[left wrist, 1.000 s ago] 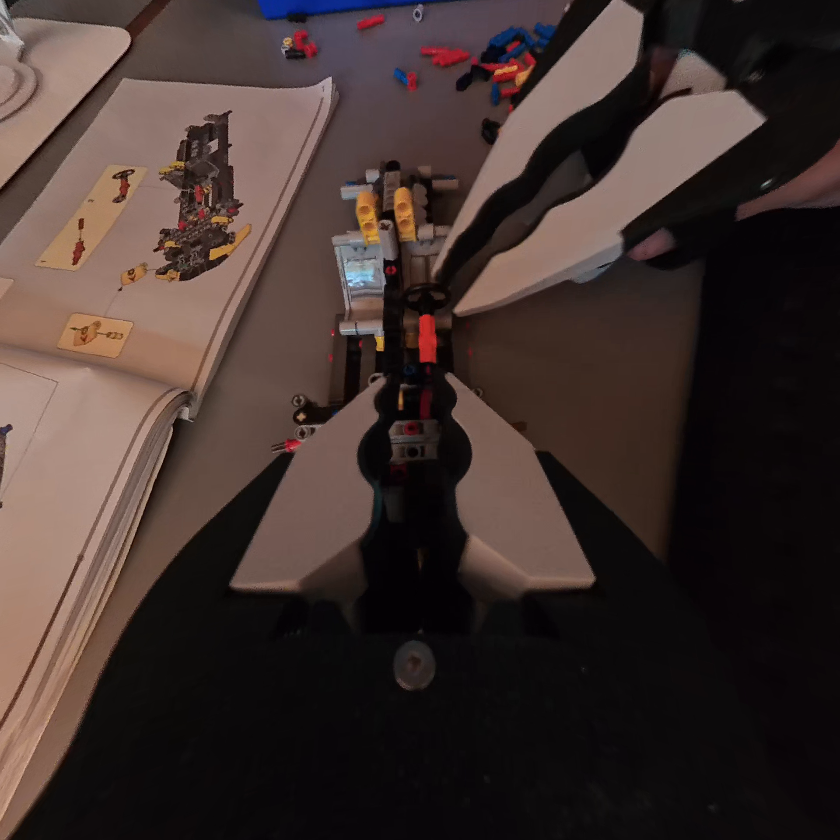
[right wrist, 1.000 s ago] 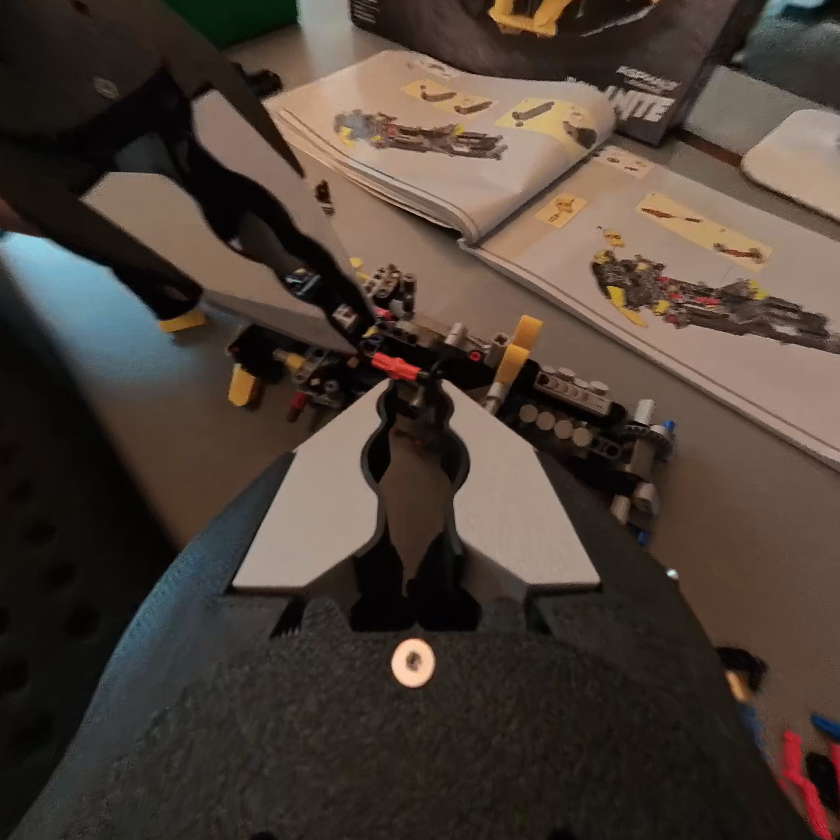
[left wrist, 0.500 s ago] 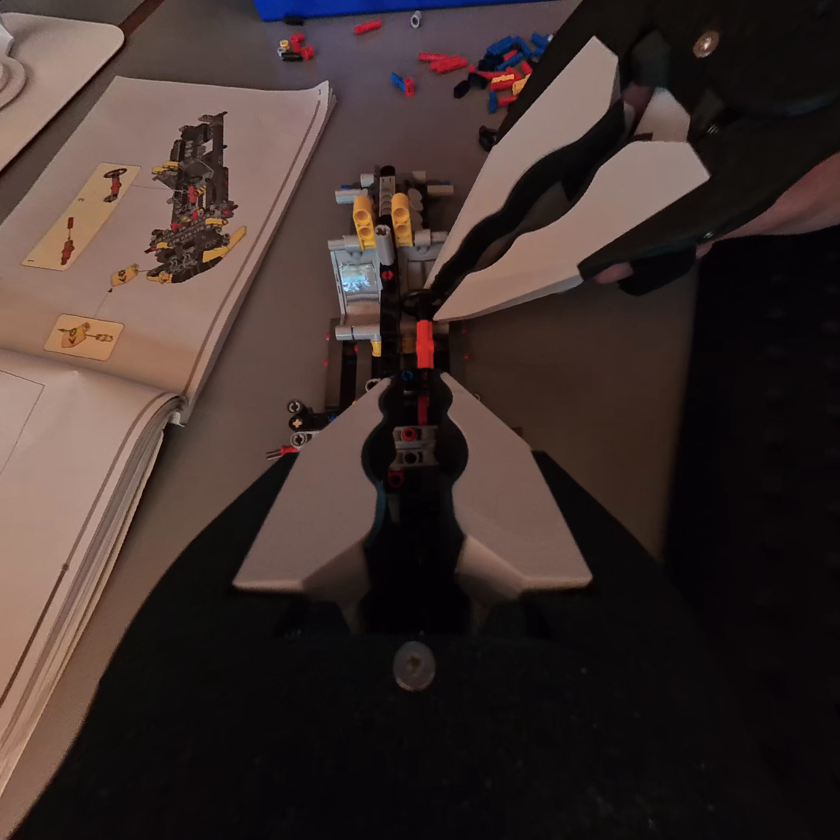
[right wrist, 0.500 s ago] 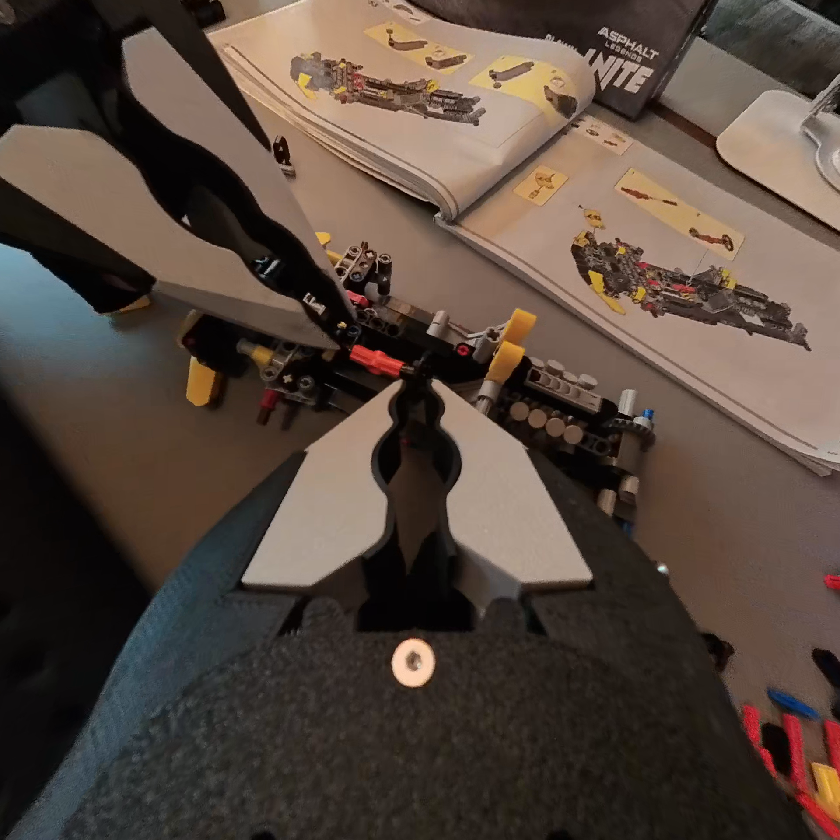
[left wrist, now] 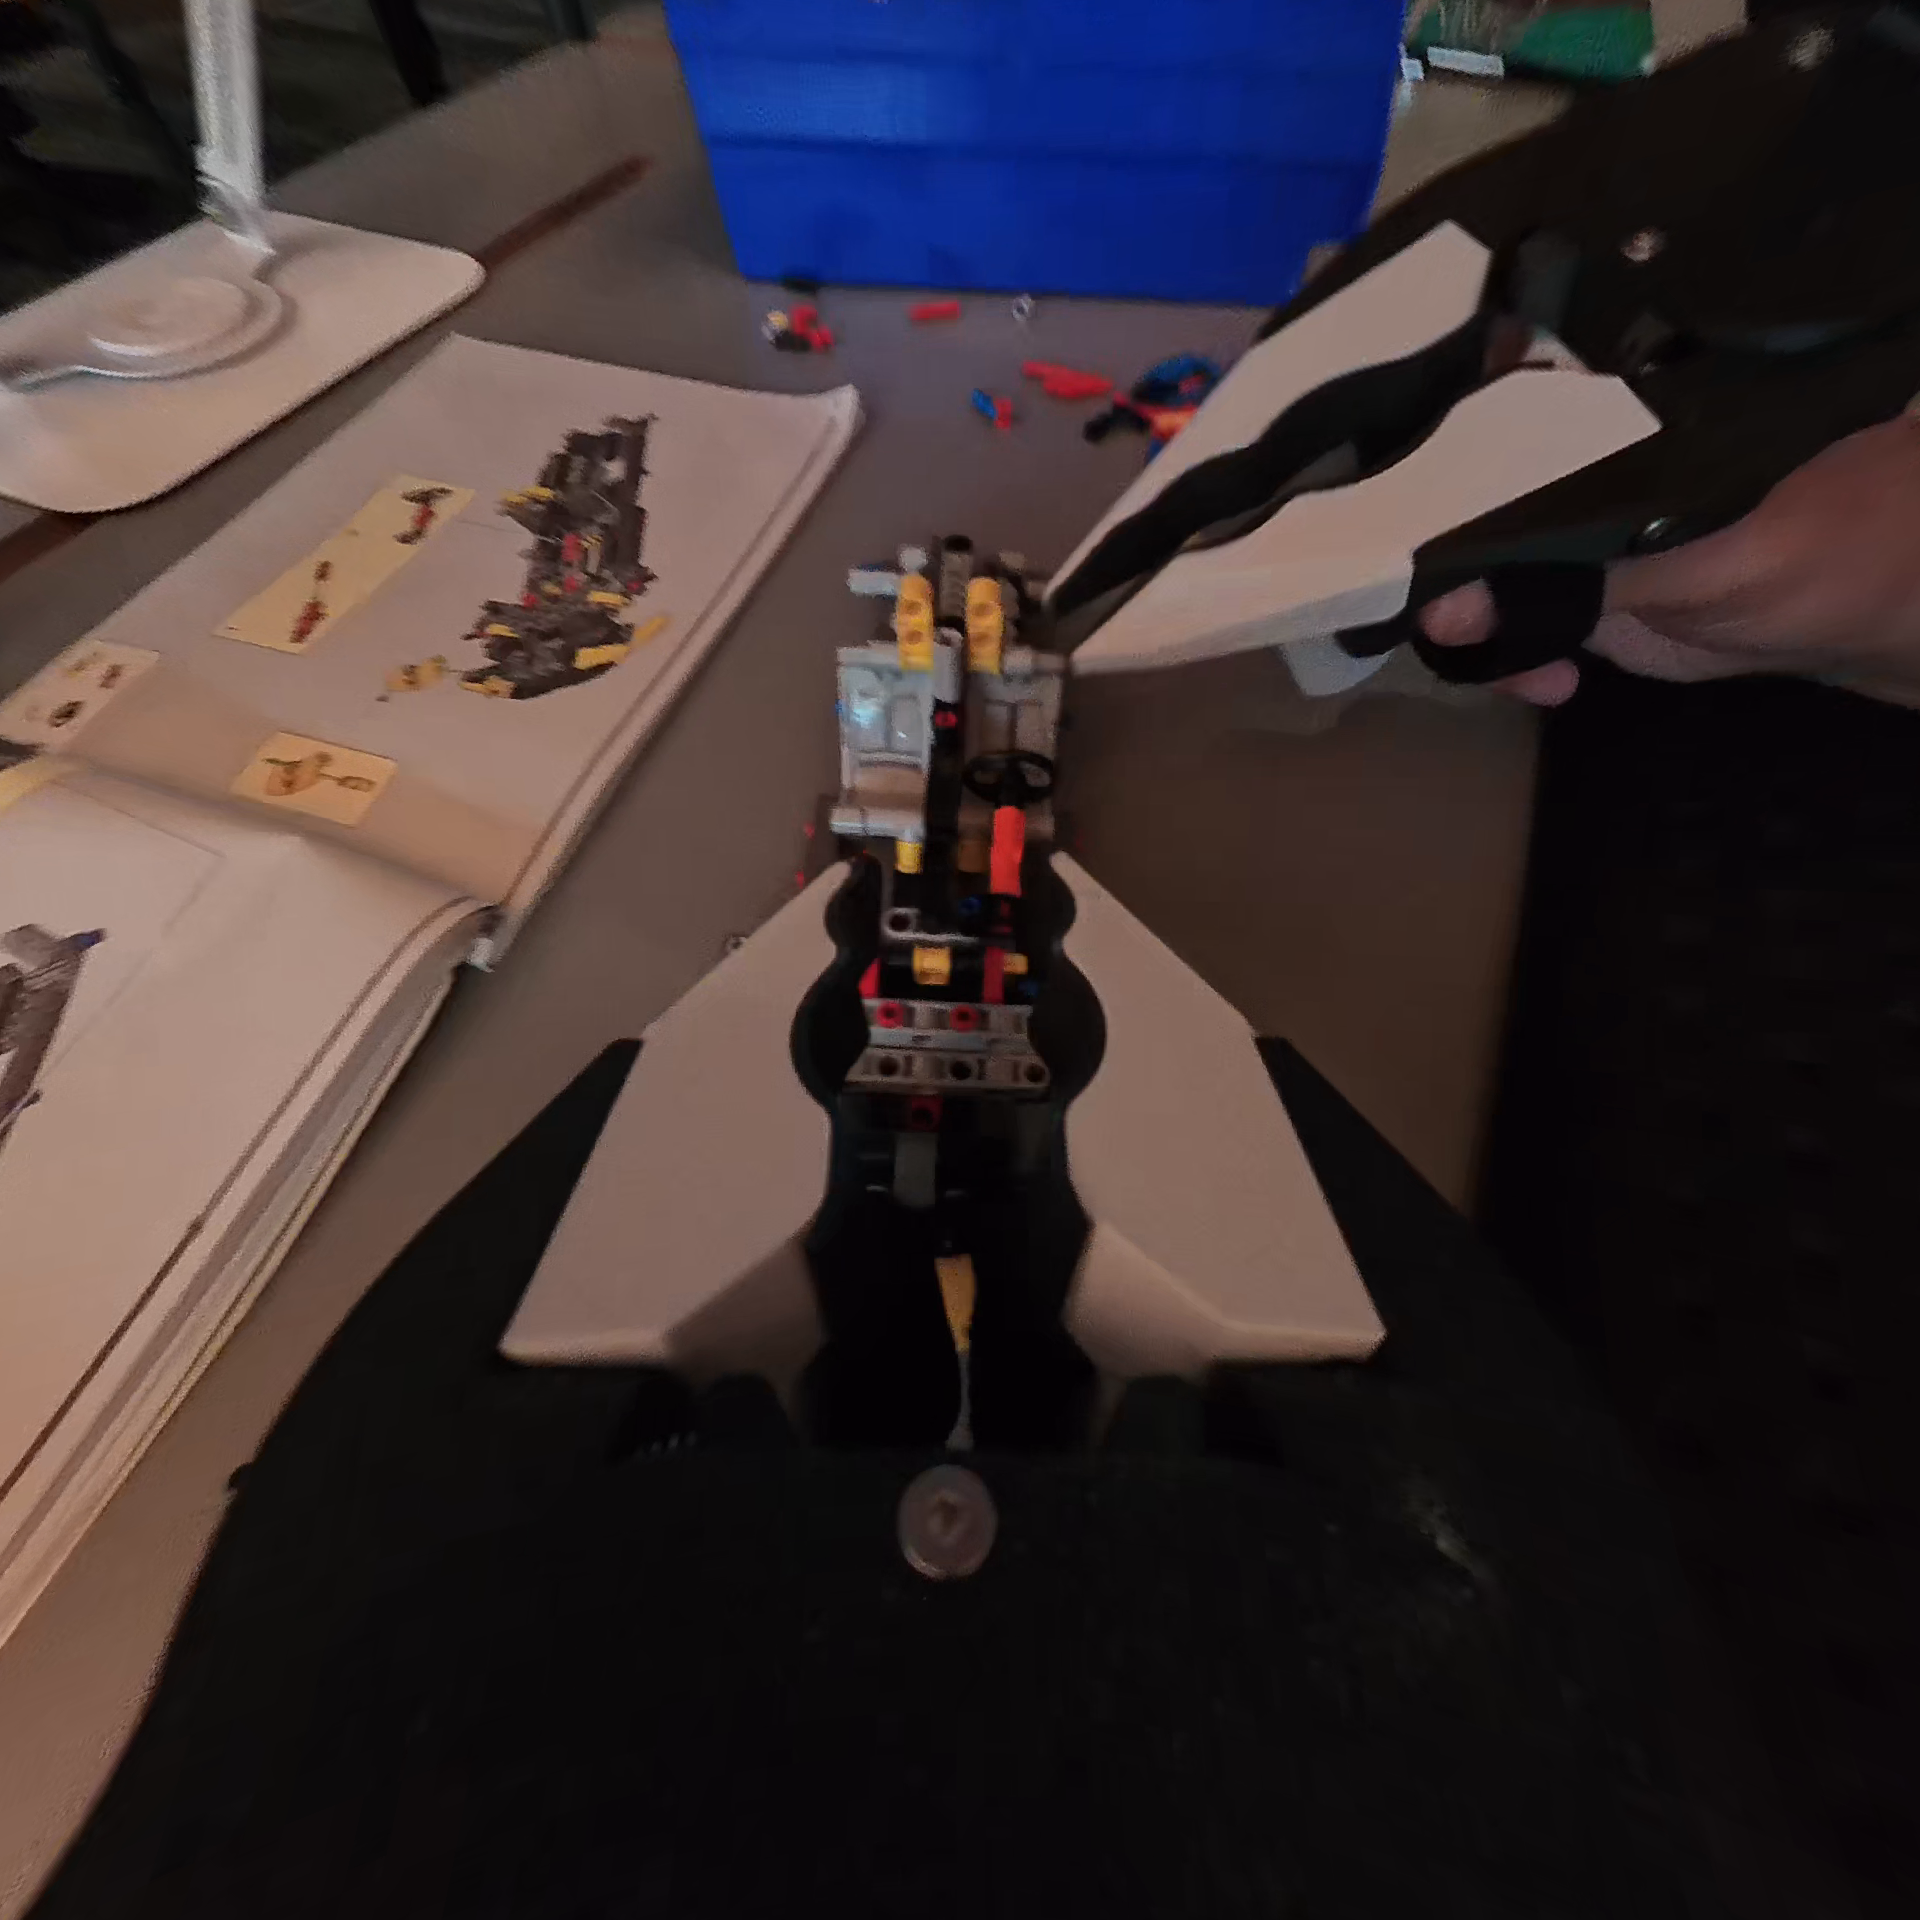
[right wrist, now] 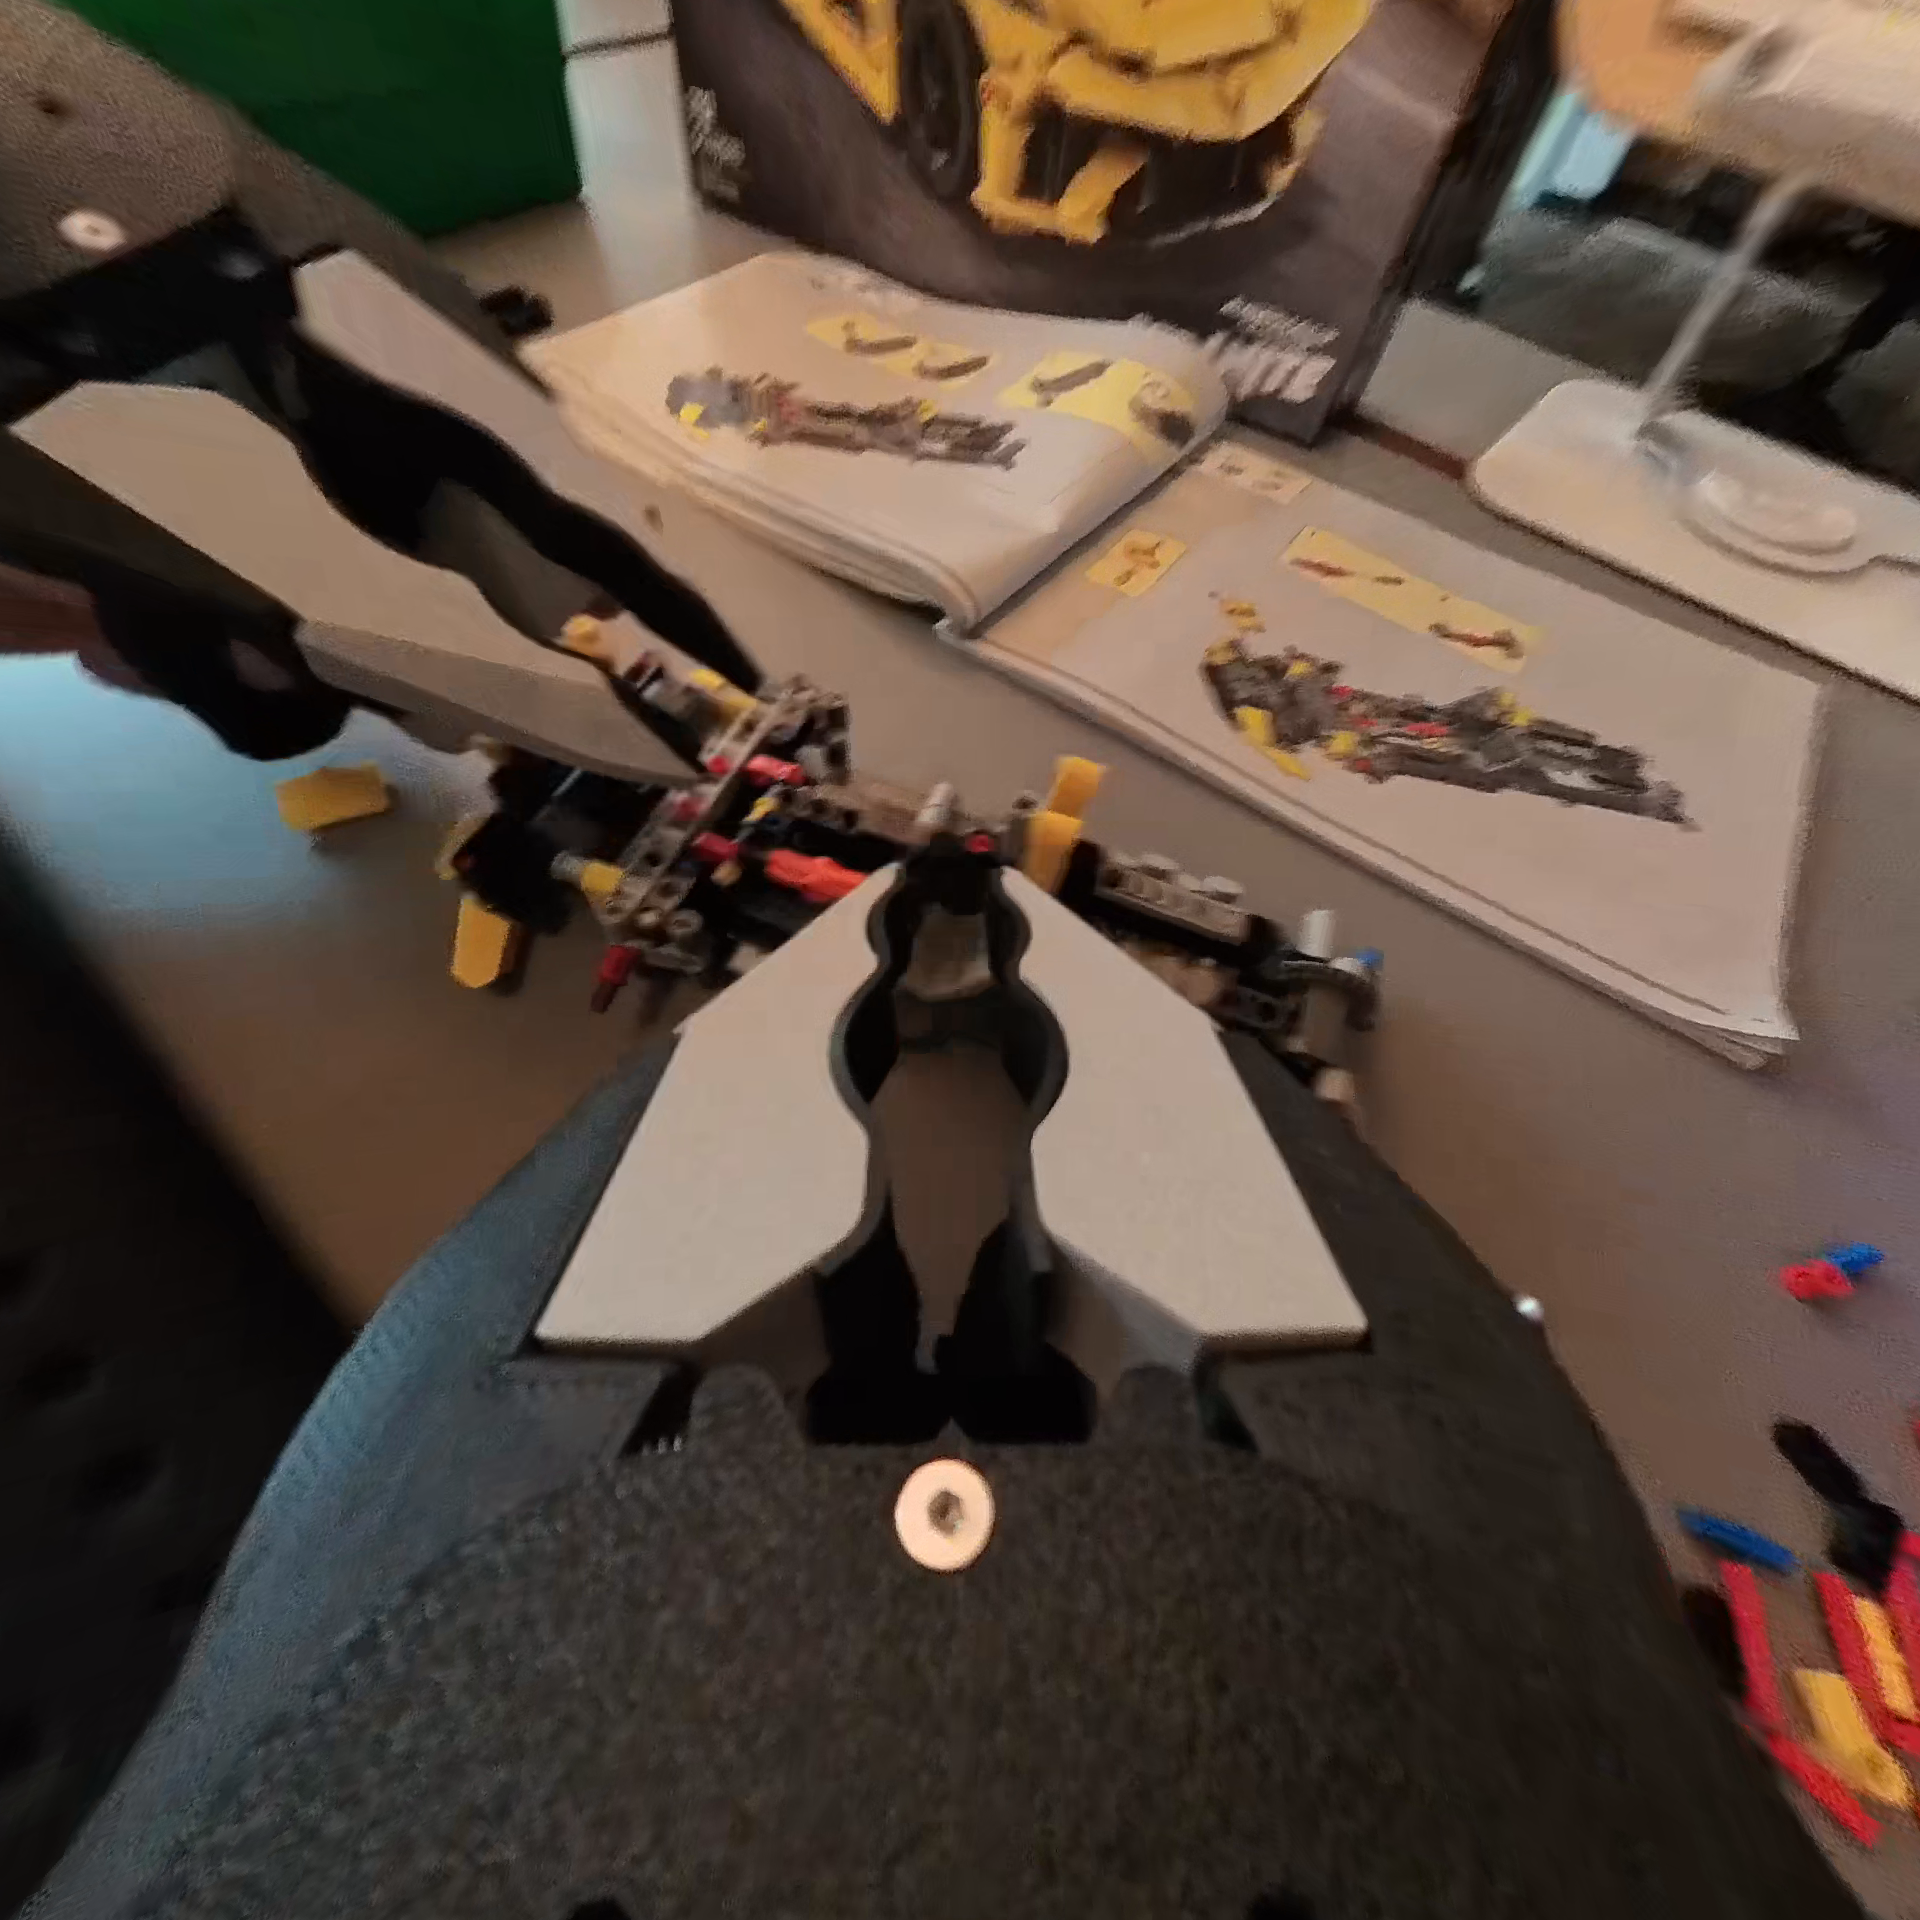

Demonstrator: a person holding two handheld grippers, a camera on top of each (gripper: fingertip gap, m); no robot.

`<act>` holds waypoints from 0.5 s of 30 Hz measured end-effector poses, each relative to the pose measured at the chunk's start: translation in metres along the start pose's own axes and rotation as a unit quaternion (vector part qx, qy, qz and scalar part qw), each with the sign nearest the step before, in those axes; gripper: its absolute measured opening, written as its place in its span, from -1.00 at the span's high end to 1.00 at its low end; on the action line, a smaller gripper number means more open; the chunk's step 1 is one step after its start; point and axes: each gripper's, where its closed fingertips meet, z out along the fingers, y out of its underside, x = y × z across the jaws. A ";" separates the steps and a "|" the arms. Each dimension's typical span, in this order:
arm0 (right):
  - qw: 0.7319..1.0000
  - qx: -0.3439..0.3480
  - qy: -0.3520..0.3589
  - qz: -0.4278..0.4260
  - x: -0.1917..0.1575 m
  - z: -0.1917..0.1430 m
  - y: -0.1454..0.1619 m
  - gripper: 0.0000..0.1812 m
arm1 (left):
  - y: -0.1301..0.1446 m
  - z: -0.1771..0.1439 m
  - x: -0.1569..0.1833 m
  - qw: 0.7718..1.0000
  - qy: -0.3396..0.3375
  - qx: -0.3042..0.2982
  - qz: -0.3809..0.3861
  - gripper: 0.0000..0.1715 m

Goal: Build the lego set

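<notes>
The half-built lego car chassis (left wrist: 883,717), black with grey seats and yellow parts, lies along the table; it also shows in the right wrist view (right wrist: 1174,894). My left gripper (left wrist: 951,873) is shut on its near end; seen from the right wrist (right wrist: 717,748), it holds that end tilted up. A black steering wheel (left wrist: 1003,774) on an orange-red axle (left wrist: 1003,847) stands free. My right gripper (left wrist: 1055,623) comes in from the upper right, its tips at the seat backs. Its jaws (right wrist: 951,878) are nearly together, with nothing clearly held.
An open instruction book (left wrist: 416,623) lies left of the chassis. A blue bin (left wrist: 1039,145) stands at the back, with loose pieces (left wrist: 1060,379) before it. The set's box (right wrist: 1091,135), a white lamp base (right wrist: 1662,488) and a stray yellow piece (right wrist: 332,795) also show. About 6 centimetres separates my left fingertips from my right.
My right gripper has left the steering wheel and moved back along the chassis to the seats. My left gripper has slid further over the near end and tipped it up.
</notes>
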 end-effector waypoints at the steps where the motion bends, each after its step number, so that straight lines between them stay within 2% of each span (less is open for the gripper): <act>1: 1.000 0.017 0.016 0.007 0.012 -0.005 -0.003 0.86 | -0.004 -0.003 -0.006 1.000 -0.010 0.013 -0.013 0.72; 4: 0.997 0.047 0.056 0.035 0.053 -0.021 -0.001 0.78 | -0.013 -0.012 -0.024 0.996 -0.030 0.048 -0.067 0.73; 7: 0.994 0.020 0.081 0.073 0.089 -0.024 0.022 0.58 | -0.014 -0.018 -0.040 0.990 -0.043 0.064 -0.114 0.72; 10: 0.989 0.008 0.073 0.125 0.097 -0.021 0.032 0.54 | -0.014 -0.022 -0.050 0.985 -0.059 0.076 -0.142 0.72; 12: 0.991 -0.005 0.070 0.117 0.098 -0.020 0.035 0.54 | -0.014 -0.021 -0.052 0.980 -0.054 0.081 -0.172 0.71; 15: 0.991 0.017 0.078 0.109 0.098 -0.023 0.030 0.57 | -0.014 -0.018 -0.053 0.971 -0.037 0.082 -0.220 0.60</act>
